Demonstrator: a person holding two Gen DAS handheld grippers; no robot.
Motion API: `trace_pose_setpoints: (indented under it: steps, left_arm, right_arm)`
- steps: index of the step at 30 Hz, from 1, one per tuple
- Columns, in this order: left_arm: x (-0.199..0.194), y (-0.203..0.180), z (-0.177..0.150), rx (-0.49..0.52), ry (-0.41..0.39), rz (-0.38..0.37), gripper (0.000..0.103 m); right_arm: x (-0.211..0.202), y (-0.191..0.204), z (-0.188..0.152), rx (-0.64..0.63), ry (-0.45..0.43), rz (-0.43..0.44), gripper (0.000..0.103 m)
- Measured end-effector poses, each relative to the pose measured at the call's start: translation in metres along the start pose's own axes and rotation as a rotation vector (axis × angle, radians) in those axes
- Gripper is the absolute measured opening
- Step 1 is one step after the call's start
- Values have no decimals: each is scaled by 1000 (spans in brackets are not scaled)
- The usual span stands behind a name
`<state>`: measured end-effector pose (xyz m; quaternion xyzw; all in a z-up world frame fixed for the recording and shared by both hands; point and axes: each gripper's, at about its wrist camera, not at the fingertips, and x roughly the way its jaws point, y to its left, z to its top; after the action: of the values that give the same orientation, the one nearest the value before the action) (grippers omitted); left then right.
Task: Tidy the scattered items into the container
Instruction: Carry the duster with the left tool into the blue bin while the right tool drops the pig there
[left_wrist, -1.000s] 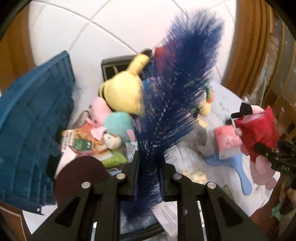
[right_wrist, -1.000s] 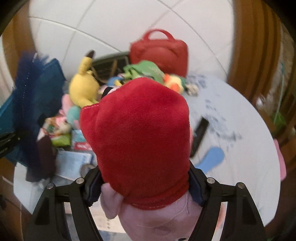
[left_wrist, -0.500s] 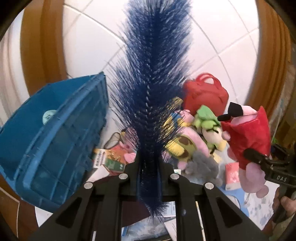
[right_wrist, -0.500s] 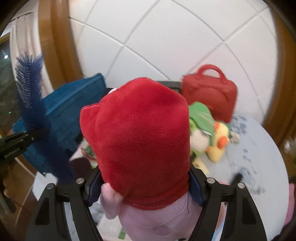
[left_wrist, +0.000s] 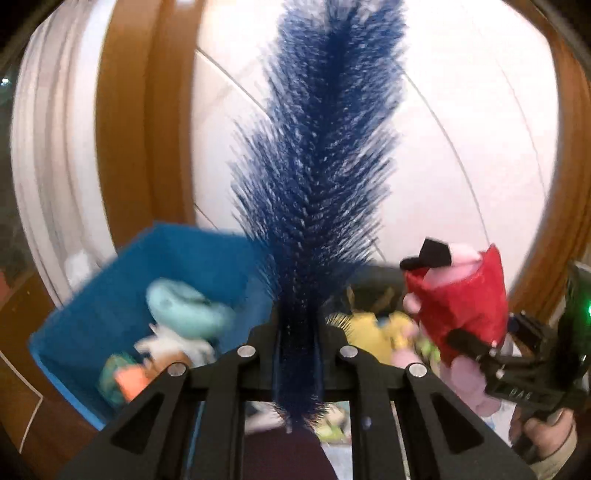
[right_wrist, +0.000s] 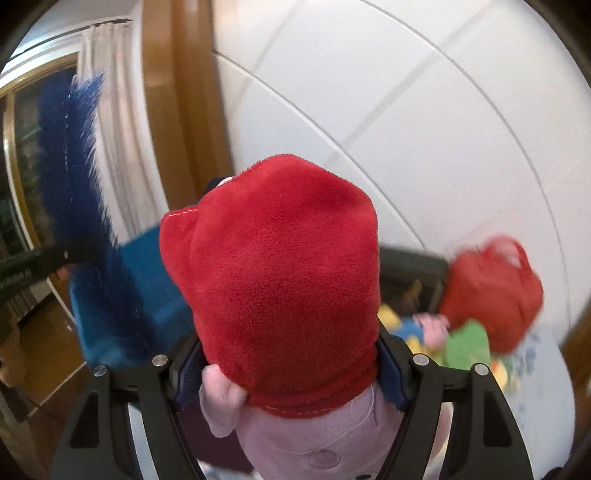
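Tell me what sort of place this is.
Probably a room in a home, perhaps a play area: white tiled floor, wooden trim, a curtain, and soft toys heaped by a blue storage bin.

White table (right_wrist: 546, 398) — toys (right_wrist: 466, 341), red bag (right_wrist: 493, 291)
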<state>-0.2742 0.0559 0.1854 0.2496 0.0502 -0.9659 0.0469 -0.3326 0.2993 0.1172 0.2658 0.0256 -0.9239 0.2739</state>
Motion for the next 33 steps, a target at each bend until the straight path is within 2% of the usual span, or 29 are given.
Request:
trace_pose_setpoints:
  steps: [5, 9, 15, 21, 26, 28, 30, 31, 32, 33]
  left_arm:
    - [-7, 68, 77, 11, -30, 124, 13]
    - [14, 130, 108, 16, 28, 226, 13]
    - [67, 205, 115, -13, 152, 263, 13]
    - [105, 256, 108, -38, 230, 269, 13]
    - [135, 296, 103, -58, 294, 271, 13]
    - [137, 300, 103, -59, 308, 260, 13]
    - [140, 301, 103, -62, 325, 248, 18]
    - [140, 299, 102, -63, 336, 248, 29]
    - [142, 300, 100, -61, 339, 252, 45]
    - [144, 302, 98, -58, 333, 260, 54]
  right_arm:
    - [30, 56, 81, -47, -38, 26, 77]
    - [75, 109, 139, -60, -39, 62, 77]
    - [155, 178, 187, -58, 35, 113, 77]
    - [228, 236, 210, -87, 113, 80, 77]
    - [261, 260, 214, -98, 157, 55, 77]
    - [269, 265, 214, -96, 167, 43, 77]
    - [277, 270, 214, -94, 176, 31, 79]
    - [279, 270, 213, -89, 175, 27, 82]
    - [280, 270, 211, -86, 175, 20, 86]
    - [281, 270, 210, -90, 176, 4, 87]
